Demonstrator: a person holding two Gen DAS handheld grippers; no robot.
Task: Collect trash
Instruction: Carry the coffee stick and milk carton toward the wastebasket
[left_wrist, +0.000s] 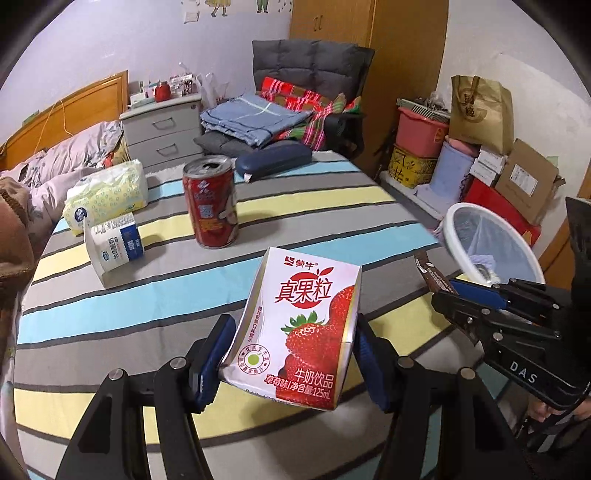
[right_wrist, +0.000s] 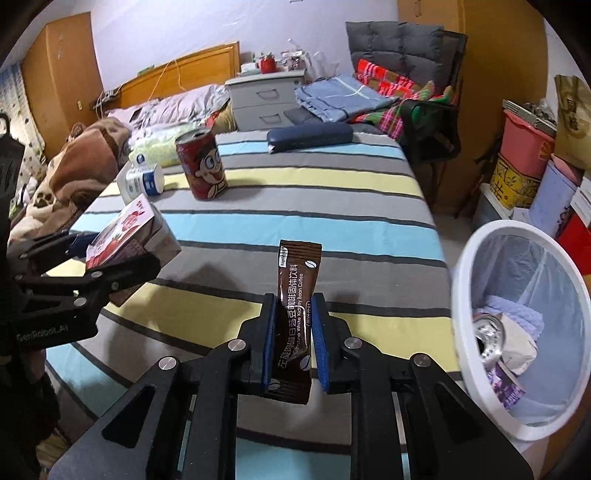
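The left hand-held gripper (left_wrist: 291, 350) pinches a white-and-red strawberry milk carton (left_wrist: 299, 325) between its blue pads, holding it above the striped bedspread (left_wrist: 314, 206) of grey, blue and yellow bands. The right hand-held gripper (right_wrist: 293, 339) is pressed onto a brown foil coffee sachet (right_wrist: 295, 314), which stands upright between its blue pads.

In the left wrist view, a red opened drink can (left_wrist: 212, 201) stands upright at about 11 o'clock from the carton. At 10 o'clock a white-and-blue yoghurt cup (left_wrist: 112, 245) lies on its side, just beside a soft pale-yellow tissue pack (left_wrist: 105, 194). A dark blue oblong case (left_wrist: 273, 160) lies at 12 o'clock near the bed's far edge.

In the right wrist view, a white round bin with a clear liner (right_wrist: 517, 332) sits at 3 o'clock, off the bed's edge, holding a crushed can and paper scraps.
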